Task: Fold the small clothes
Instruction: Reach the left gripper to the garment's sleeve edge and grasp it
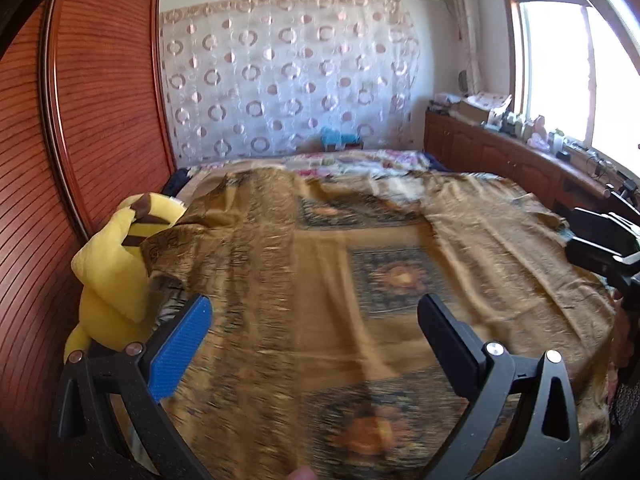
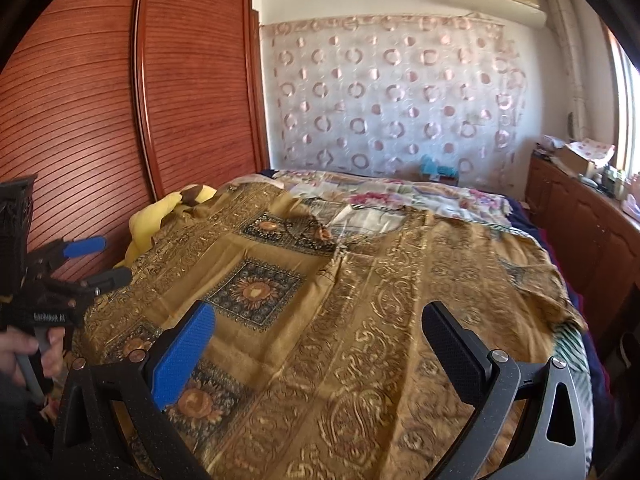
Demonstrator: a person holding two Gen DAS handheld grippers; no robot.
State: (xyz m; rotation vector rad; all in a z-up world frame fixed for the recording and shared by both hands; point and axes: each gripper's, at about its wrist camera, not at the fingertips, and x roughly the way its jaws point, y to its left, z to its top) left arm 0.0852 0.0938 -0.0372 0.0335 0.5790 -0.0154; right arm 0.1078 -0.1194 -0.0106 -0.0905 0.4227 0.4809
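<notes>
While both hand-held grippers hover over the bed, the task's thing, a large golden-brown patterned cloth w/ dark sunflower squares, lies spread flat across the bed, covering most of it. Landmark: that cloth.

Left gripper: jaws wide apart, released, nothing between them; one blue ribbed pad and one black pad, both above the near edge of the cloth, not touching it as far as the left wrist view shows (blurred there). In the right wrist view the same gripper sits at the cloth's left near corner, held by a hand on its grey handle.

Right gripper: also spread open, empty, above the cloth's near-centre; blue pad toward the cloth's left, black pad toward its right. From the left wrist view it shows only as a black body at the cloth's right edge.

At the cloth's far-left corner a yellow plush toy w/ brown stripes is partly tucked under the fabric edge. Beyond the cloth's far edge, a floral bedsheet in pink and white shows. Left of the cloth, a reddish-brown slatted wooden wardrobe. Behind the cloth's far end, a sheer white curtain w/ pink ring pattern. Right of the cloth, a low wooden cabinet run under a bright window, cluttered w/ small items too blurred to name.
</notes>
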